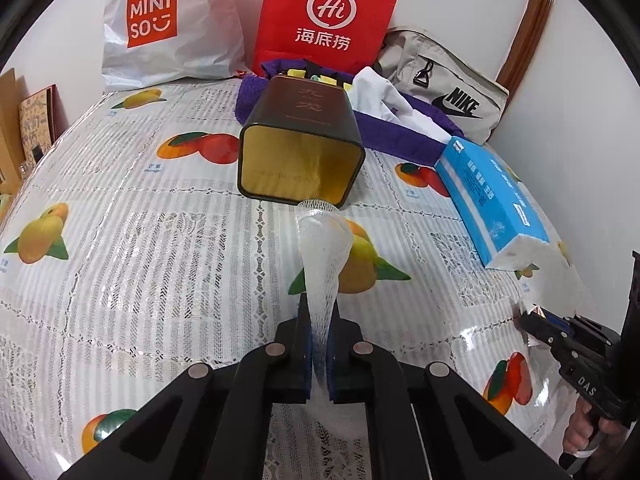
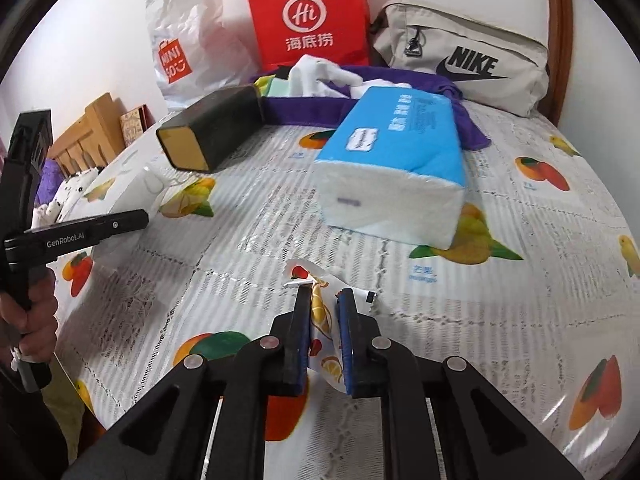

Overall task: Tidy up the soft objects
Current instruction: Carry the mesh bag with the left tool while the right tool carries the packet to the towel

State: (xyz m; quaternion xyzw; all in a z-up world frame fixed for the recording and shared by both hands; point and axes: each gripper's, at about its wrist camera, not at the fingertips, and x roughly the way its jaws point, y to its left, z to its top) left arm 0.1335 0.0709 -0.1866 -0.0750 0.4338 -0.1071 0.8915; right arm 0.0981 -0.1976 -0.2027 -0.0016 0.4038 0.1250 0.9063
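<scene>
My left gripper (image 1: 320,320) is shut on a white foam mesh sleeve (image 1: 324,248) that stretches forward toward the open gold mouth of a dark tin box (image 1: 300,148) lying on its side. My right gripper (image 2: 325,300) is shut on a fruit-printed plastic sheet (image 2: 320,312), held just above the table. A blue tissue pack (image 2: 396,160) lies ahead of the right gripper; it also shows in the left wrist view (image 1: 492,196). Purple towel (image 1: 400,132) and white cloth (image 1: 384,96) lie at the back. The right gripper shows at the left view's right edge (image 1: 528,320).
The table has a fruit-patterned cover (image 1: 160,260). At the back stand a white Miniso bag (image 1: 160,24), a red Haidilao bag (image 1: 324,20) and a beige Nike pouch (image 1: 452,92). Wooden items (image 2: 92,132) sit beyond the left edge.
</scene>
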